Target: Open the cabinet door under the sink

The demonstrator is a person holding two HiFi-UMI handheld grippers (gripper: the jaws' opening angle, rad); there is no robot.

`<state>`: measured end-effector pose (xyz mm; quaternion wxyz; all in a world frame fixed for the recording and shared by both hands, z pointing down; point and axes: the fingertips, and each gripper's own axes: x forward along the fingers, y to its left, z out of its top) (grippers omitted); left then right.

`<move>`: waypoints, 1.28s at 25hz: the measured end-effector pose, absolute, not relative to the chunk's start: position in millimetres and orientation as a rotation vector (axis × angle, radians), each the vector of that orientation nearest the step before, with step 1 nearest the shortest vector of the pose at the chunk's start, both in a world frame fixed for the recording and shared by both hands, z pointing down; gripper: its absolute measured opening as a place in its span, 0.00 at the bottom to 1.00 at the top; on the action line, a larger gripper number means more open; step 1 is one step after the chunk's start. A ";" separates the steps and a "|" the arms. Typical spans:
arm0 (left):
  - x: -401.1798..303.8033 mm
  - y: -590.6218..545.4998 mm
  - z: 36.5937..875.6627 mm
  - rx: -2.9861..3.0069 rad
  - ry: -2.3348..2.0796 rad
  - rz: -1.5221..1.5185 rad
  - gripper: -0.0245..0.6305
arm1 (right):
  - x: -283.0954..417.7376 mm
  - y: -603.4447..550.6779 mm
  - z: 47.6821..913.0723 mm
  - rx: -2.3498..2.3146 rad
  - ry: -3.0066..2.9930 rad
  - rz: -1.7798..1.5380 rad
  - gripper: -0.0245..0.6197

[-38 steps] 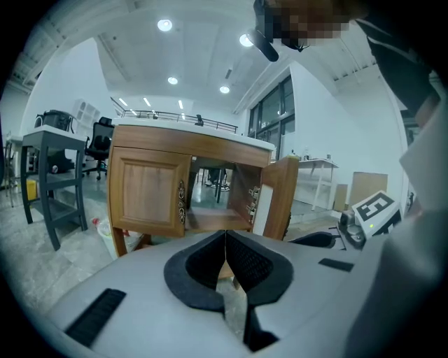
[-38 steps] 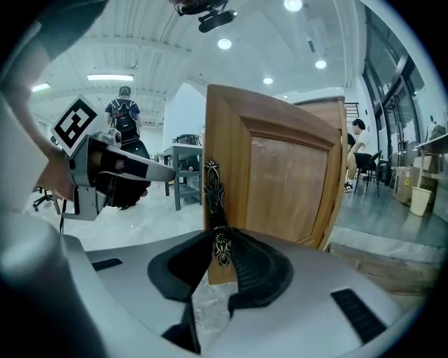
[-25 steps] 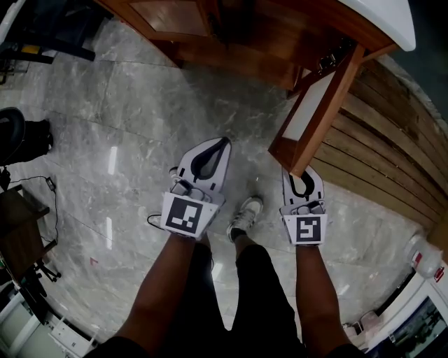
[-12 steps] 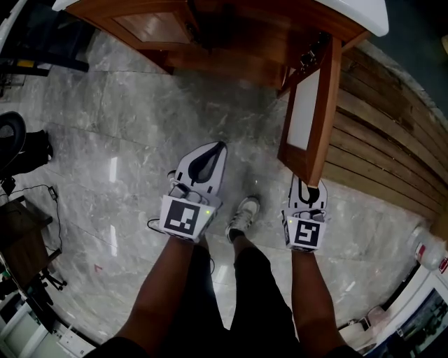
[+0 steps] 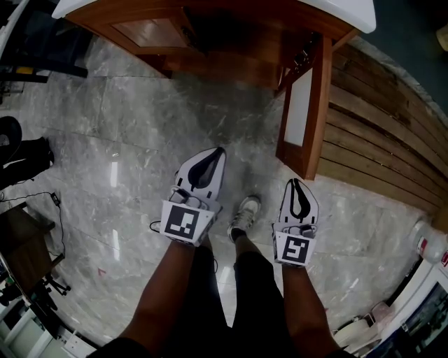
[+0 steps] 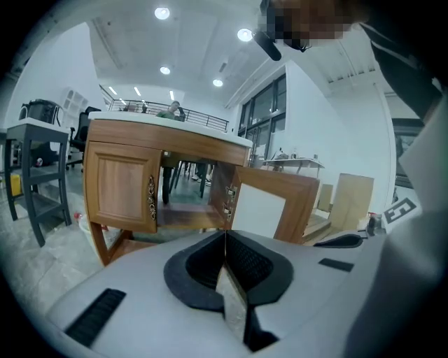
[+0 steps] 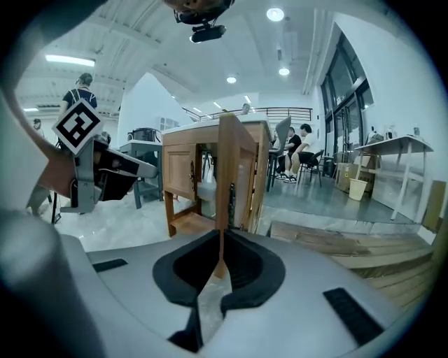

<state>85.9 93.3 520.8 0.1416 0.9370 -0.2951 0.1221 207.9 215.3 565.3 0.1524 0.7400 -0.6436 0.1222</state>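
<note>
- The cabinet (image 5: 231, 52) stands at the far side of the grey floor, under the white sink (image 5: 343, 10).
- Its right door (image 5: 316, 105) stands open. The leaf runs from its hinges at the cabinet's right side towards the person, about square to the cabinet front, with the white inner face turned left.
- The left door (image 5: 150, 31) is closed, flush with the front.
- Right gripper (image 5: 296, 183): it points away at the open door's near edge, close to it but apart. The jaws are pressed together with nothing between them. The forearm reaches forward and down.
- Left gripper (image 5: 214, 152): it is further left, over bare floor, and aims at the cabinet. The jaws are closed and empty, and the forearm lies parallel to the right one.
</note>
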 end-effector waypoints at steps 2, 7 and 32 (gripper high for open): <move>82.8 92.9 518.5 2.702 -0.854 0.342 0.07 | 196.3 219.1 557.9 2.108 -1.859 0.364 0.09; 73.7 85.5 512.5 2.694 -0.862 0.321 0.07 | 175.4 203.0 524.5 2.165 -1.911 0.351 0.08; 25.7 -74.3 472.7 2.730 -0.862 0.208 0.07 | 103.0 -11.2 480.9 2.153 -2.026 0.215 0.08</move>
